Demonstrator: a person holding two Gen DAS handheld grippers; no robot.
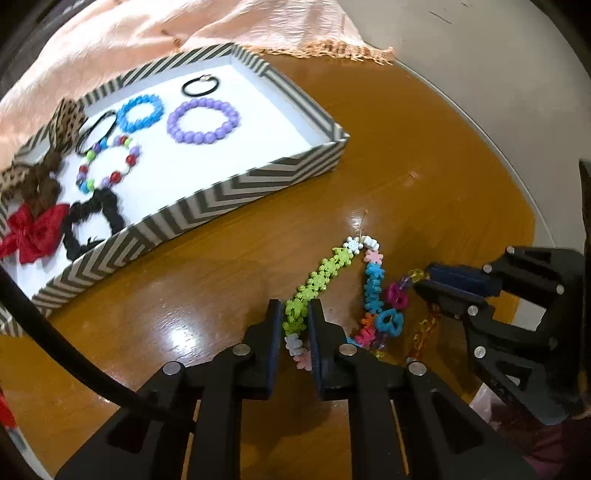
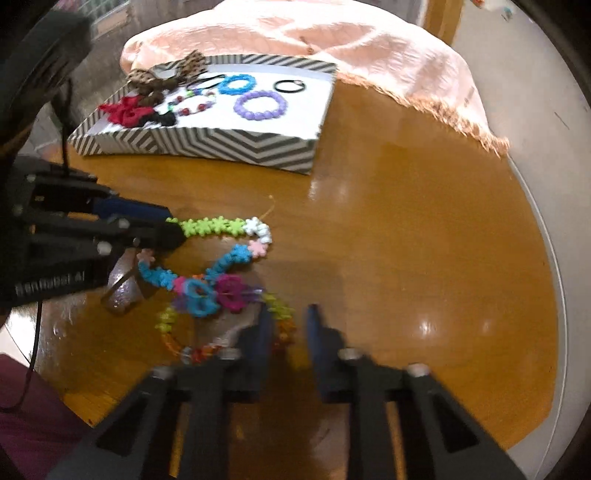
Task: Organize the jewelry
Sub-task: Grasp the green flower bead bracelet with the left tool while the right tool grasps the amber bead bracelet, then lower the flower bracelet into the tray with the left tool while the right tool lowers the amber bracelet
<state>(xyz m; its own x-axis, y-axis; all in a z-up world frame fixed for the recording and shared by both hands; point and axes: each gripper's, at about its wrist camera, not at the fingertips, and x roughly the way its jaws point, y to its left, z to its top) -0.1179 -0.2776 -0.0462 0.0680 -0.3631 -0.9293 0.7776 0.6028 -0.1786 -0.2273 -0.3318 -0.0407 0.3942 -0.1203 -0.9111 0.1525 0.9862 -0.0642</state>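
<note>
A striped tray [image 1: 258, 177] [image 2: 207, 142] with a white floor holds bracelets, hair ties and bows: a purple bead bracelet [image 1: 203, 120] [image 2: 259, 105], a blue one [image 1: 140, 112] and a multicolour one [image 1: 109, 164]. A flower-bead necklace [image 1: 325, 275] [image 2: 214, 226] lies on the wooden table. My left gripper [image 1: 295, 308] [image 2: 177, 229] is shut on its green stretch. My right gripper [image 2: 290, 314] [image 1: 424, 280] is open beside a tangle of chunky plastic-link jewelry [image 2: 218, 291] [image 1: 393, 306], holding nothing.
A peach cloth [image 2: 332, 40] [image 1: 166, 33] lies behind the tray on the round wooden table [image 2: 424, 240]. A glittery object [image 2: 123, 291] lies under the left gripper. The table's pale rim [image 2: 546, 258] curves on the right.
</note>
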